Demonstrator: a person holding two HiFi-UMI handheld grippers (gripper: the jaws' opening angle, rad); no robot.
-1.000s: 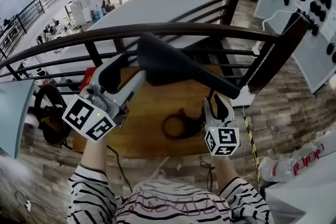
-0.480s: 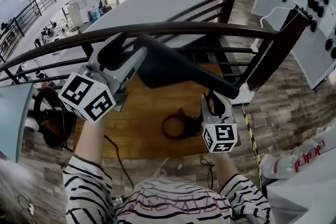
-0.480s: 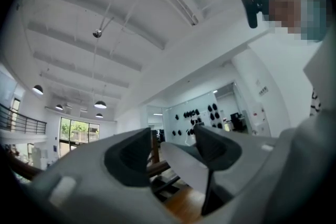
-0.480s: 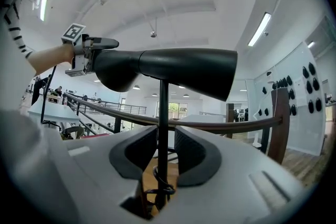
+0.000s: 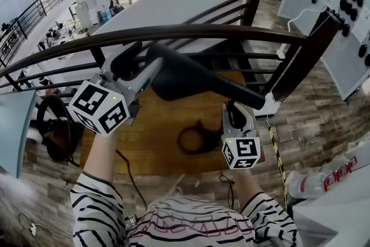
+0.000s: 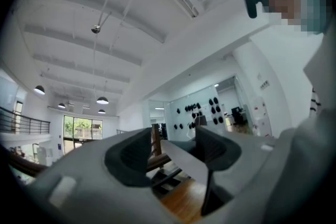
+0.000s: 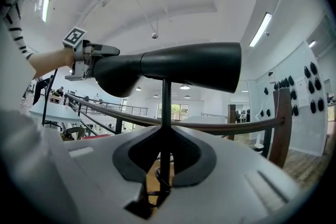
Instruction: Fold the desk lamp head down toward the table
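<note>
The desk lamp's black head [image 5: 191, 75] lies almost level above the wooden table [image 5: 153, 147]; it shows from below in the right gripper view as a black head [image 7: 178, 65]. Its thin stem [image 7: 166, 107] runs down to the round black base [image 5: 193, 140]. My right gripper [image 5: 234, 110] holds level at the stem, its jaws closing, and the pads of the right gripper [image 7: 165, 157] meet the stem. My left gripper [image 5: 136, 63] sits at the head's wide left end. The left gripper [image 6: 173, 152] is open with nothing between its jaws.
A curved dark wooden handrail [image 5: 173, 32] with bars runs behind the table, ending at a thick post [image 5: 300, 66]. A black wheel-like object [image 5: 55, 124] stands left of the table. A cord [image 5: 124, 170] hangs off the table's front edge. A white wall with black knobs [image 5: 347, 8] stands at right.
My left gripper has risen a little and moved along the lamp head's wide end. The right gripper stays at the stem, and the lamp head keeps its pose.
</note>
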